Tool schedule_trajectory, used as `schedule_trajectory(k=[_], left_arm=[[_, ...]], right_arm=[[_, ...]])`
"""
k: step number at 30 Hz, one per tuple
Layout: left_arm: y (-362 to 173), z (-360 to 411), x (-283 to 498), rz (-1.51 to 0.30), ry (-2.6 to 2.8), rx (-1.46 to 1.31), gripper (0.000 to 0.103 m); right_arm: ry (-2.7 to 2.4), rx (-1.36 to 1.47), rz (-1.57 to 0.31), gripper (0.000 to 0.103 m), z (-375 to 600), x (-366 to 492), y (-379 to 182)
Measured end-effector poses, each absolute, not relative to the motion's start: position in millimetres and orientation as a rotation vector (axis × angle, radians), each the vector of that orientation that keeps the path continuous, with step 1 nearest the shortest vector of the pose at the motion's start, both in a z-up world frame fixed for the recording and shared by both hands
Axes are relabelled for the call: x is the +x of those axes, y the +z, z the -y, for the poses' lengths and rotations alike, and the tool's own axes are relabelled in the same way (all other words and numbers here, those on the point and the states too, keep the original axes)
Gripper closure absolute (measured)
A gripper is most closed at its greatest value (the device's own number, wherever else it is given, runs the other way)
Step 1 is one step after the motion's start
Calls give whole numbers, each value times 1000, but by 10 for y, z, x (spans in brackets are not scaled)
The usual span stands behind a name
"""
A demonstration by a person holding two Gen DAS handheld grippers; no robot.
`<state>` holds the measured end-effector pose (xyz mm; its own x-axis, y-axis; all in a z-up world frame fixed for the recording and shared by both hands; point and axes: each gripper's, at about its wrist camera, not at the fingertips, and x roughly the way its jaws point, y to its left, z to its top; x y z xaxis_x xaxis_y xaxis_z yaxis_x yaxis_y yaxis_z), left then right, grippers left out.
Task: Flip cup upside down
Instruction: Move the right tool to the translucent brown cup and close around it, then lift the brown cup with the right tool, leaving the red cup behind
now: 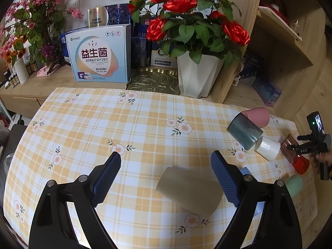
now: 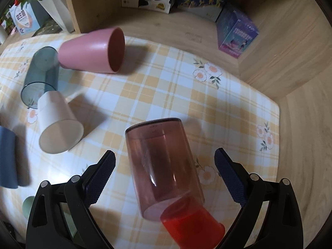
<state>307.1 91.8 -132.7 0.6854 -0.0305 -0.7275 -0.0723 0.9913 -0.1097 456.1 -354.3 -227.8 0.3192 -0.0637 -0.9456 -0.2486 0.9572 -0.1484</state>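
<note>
In the left wrist view a tan cup (image 1: 189, 191) lies on its side on the checked tablecloth (image 1: 124, 124), between the open fingers of my left gripper (image 1: 166, 164). In the right wrist view a clear brownish-pink cup (image 2: 164, 166) lies on its side between the open fingers of my right gripper (image 2: 165, 161), with a red cup (image 2: 193, 226) against its near end. Neither gripper touches a cup. The right gripper (image 1: 315, 145) also shows at the right edge of the left wrist view.
More cups lie on their sides: pink (image 2: 93, 49), clear grey-blue (image 2: 41, 72), white (image 2: 58, 122), dark blue (image 2: 8, 157), pale green (image 1: 293, 184). A white pot of red roses (image 1: 197, 74), a gold tray (image 1: 153, 81) and boxes (image 1: 99, 56) stand on the wooden shelf behind the table.
</note>
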Motion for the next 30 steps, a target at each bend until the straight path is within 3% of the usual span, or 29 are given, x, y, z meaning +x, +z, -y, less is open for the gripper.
schedule_trajectory(k=[2,3,4,11,30], left_arm=[[-1355,-926,3090,-823,24,-138,17],[-1371,-929,3097,-827,25,-140,17],[-1380,-929,3099,-829,26,-141,17],[-1424,-936,3072,-845,15,-153,17],[-1309,-1210,2548,-822,-14,-153,17]], right_arm=[[130,-289,-1267,13,3537,4614,-2327],[133,-291,-1277,29,3534,4627,-2351],[144,-284,-1299,36,3534,4645,-2381],[122,-293,-1330,38,3497,4700,-2440],[68,-82,-1157,39,3067,3763,-1546]])
